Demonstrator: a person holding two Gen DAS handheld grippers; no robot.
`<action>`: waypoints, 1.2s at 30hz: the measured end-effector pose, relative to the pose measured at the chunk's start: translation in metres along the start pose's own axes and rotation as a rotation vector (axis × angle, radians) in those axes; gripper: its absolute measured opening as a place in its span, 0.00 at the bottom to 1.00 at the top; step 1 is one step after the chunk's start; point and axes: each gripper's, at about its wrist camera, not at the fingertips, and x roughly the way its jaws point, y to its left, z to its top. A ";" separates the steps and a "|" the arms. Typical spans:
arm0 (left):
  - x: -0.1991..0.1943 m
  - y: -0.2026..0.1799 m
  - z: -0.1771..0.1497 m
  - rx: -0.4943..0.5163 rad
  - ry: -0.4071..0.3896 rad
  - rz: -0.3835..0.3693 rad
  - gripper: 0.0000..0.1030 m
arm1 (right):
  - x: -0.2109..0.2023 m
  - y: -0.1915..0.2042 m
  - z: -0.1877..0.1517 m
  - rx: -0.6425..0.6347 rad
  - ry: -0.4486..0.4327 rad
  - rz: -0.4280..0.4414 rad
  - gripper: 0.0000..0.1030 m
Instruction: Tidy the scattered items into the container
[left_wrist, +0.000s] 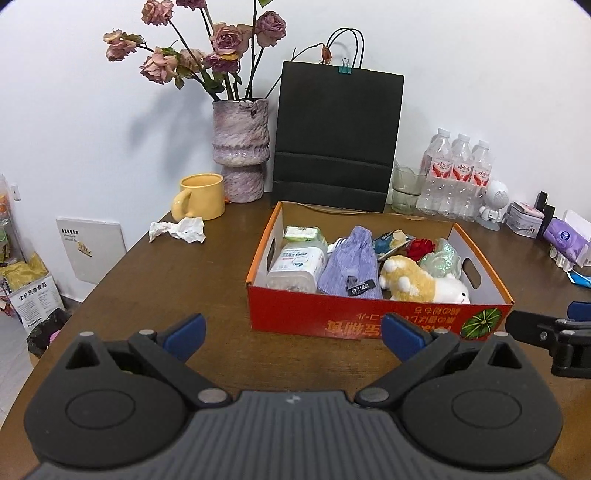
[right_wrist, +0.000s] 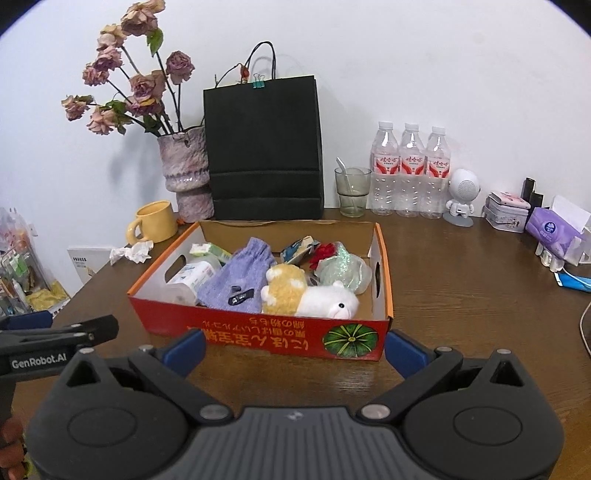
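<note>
A red and orange cardboard box (left_wrist: 354, 317) (right_wrist: 258, 334) sits mid-table, open on top. Inside lie a white wipes tub (left_wrist: 295, 266), a purple knit pouch (left_wrist: 351, 267) (right_wrist: 236, 280), a yellow-and-white plush toy (left_wrist: 421, 282) (right_wrist: 306, 295), a red flower (left_wrist: 419, 248) and a glittery green bundle (right_wrist: 340, 271). A crumpled white tissue (left_wrist: 179, 229) (right_wrist: 131, 252) lies on the table left of the box, by the yellow mug (left_wrist: 201, 197) (right_wrist: 153, 221). My left gripper (left_wrist: 293, 334) hangs open just before the box's near wall, holding nothing. My right gripper (right_wrist: 295, 345) is open too, at the box's front.
Along the wall stand a vase of dried roses (left_wrist: 242, 147), a black paper bag (left_wrist: 336, 136), a glass (right_wrist: 351, 192), three water bottles (right_wrist: 410, 170), a small white figure (right_wrist: 461, 197), a tin (right_wrist: 506, 212) and a purple tissue pack (right_wrist: 550, 230). The table's left edge (left_wrist: 110, 273) drops to floor clutter.
</note>
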 end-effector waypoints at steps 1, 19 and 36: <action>-0.001 -0.001 -0.001 0.001 0.003 -0.001 1.00 | -0.001 0.001 0.000 -0.002 -0.003 0.003 1.00; -0.004 -0.011 -0.007 0.036 0.034 -0.029 1.00 | -0.008 0.004 -0.003 -0.016 -0.007 0.010 1.00; -0.003 -0.012 -0.009 0.028 0.045 -0.042 1.00 | -0.007 0.006 -0.007 -0.020 0.001 0.019 1.00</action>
